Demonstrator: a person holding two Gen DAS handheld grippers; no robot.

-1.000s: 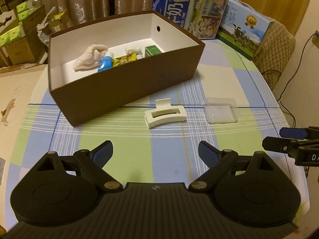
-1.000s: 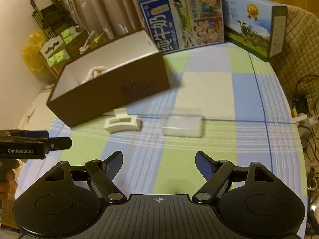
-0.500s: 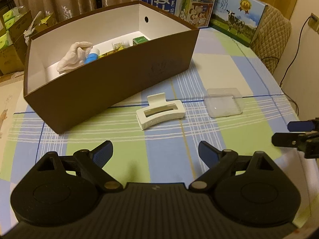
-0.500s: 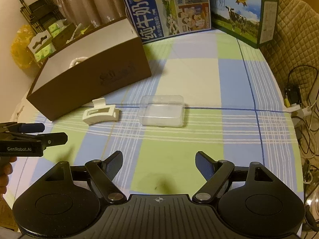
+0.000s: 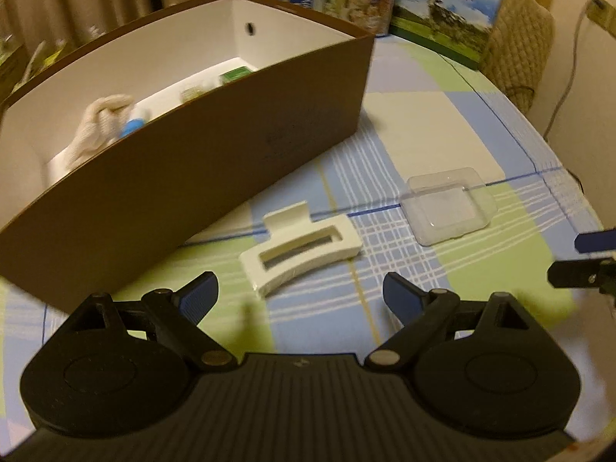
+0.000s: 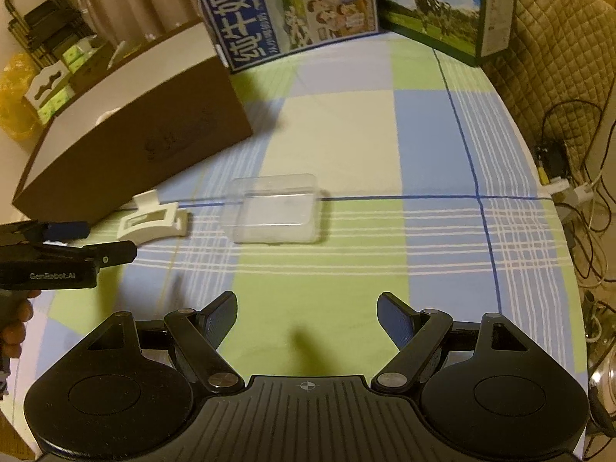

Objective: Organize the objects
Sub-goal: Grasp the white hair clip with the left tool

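Dim, warm-lit room; curtains behind, two milk cartons standing at the far edge of a bench under a blue, green and cream checked cloth. A brown box with a white inside sits on the left part of the cloth, already holding a pale cloth bundle, something blue and a small green packet. Two things lie loose outside it: a cream hair clip, just beside the box's near wall, and a clear plastic case further right, apart from the clip. Left claw spread wide, empty, low over the cloth with the clip just ahead, a little left of its centre line. Right claw also spread wide and empty, facing the case from nearer the bench edge. Likely step: left claw takes the clip. Judgement for a clean grasp: nudge left to centre, close across the clip's narrow width and not its long bowed length, come down flat so the lower finger does not snag the cloth, then lift clear of the box wall before dropping it inside.
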